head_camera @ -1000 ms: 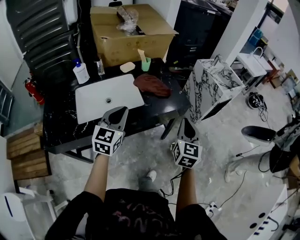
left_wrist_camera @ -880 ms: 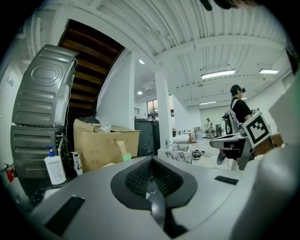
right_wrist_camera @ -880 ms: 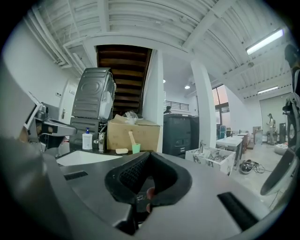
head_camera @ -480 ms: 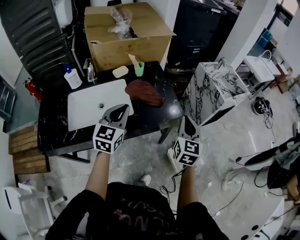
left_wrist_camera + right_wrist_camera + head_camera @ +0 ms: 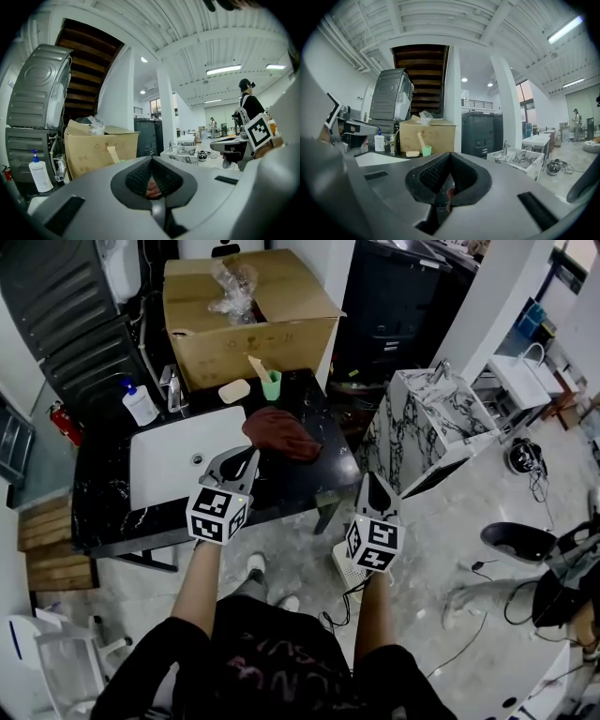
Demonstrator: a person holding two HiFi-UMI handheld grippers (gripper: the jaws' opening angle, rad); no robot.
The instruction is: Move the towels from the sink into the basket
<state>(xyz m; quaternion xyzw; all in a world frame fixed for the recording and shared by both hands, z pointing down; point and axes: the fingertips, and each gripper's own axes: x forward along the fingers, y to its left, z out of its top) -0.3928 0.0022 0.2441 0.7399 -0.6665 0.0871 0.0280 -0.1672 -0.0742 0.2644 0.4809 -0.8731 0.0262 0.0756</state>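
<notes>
A dark red towel (image 5: 279,435) lies bunched on the black counter (image 5: 112,512), just right of the white sink (image 5: 173,460), whose basin looks empty. My left gripper (image 5: 236,463) is held in the air over the counter's front edge, short of the towel, shut with nothing in it (image 5: 151,159). My right gripper (image 5: 372,486) hangs off the counter's right corner, above the floor, also shut and empty (image 5: 450,157). A white lattice thing (image 5: 343,566), perhaps the basket, shows on the floor under the right gripper, mostly hidden.
A cardboard box (image 5: 246,315) stands behind the counter. A soap bottle (image 5: 139,404), faucet (image 5: 173,385), soap bar (image 5: 233,390) and green cup (image 5: 271,385) line the counter's back. A marble-patterned basin unit (image 5: 427,423) stands at the right, and cables trail on the floor.
The counter, sink and towel have slid left and slightly down in the head view. Both grippers keep their places in the view and stay shut.
</notes>
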